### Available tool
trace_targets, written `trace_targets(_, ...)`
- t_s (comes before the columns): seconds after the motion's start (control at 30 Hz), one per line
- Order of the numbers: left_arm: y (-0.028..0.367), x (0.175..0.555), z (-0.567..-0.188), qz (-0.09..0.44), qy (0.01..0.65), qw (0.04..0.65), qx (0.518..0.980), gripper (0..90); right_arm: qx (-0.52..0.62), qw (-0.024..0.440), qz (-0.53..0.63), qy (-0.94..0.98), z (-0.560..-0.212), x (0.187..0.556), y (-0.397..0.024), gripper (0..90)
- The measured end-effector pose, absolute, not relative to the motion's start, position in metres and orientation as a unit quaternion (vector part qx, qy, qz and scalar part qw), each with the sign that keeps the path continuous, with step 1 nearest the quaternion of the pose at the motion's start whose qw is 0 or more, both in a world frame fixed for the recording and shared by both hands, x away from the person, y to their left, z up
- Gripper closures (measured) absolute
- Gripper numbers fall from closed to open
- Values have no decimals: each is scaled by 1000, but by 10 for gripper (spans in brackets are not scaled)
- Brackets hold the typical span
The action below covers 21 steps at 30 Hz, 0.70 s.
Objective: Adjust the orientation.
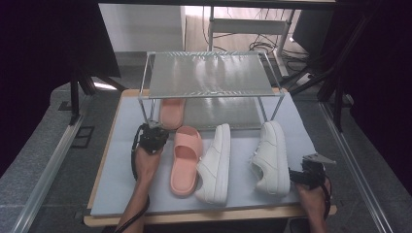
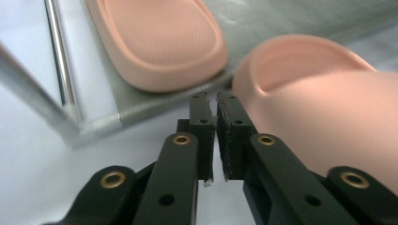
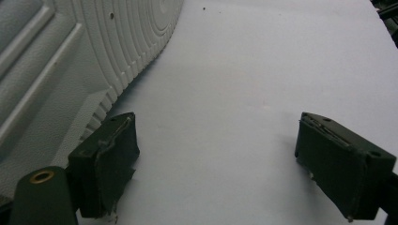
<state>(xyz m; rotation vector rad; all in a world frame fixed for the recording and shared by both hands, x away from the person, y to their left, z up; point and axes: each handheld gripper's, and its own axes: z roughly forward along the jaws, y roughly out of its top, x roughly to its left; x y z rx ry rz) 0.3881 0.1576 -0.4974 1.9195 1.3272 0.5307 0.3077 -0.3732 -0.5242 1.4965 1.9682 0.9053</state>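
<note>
One pink slipper (image 1: 171,110) is shelved on the rack (image 1: 211,75); three shoes remain, left tongs (image 2: 215,110) nearly pressed together, empty, right tongs (image 3: 225,159) spread.

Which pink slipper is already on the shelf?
The pink foam slipper farther back lies on the metal rack's lower shelf. The other pink foam slipper lies on the table mat beside a white sneaker.

the left gripper (image 1: 151,137) is held by the left hand (image 1: 145,162), forearm reaching forward, its jaws almost closed with only a thin gap. the right gripper (image 1: 311,167) rests low in the right hand (image 1: 311,194), jaws wide apart.
</note>
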Motion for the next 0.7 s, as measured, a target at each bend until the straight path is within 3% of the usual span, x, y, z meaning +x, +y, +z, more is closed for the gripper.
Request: trace_targets(0.7,156,311,-470,180,483,400,758,681,550,252,333,723,-524,307,-373,139)
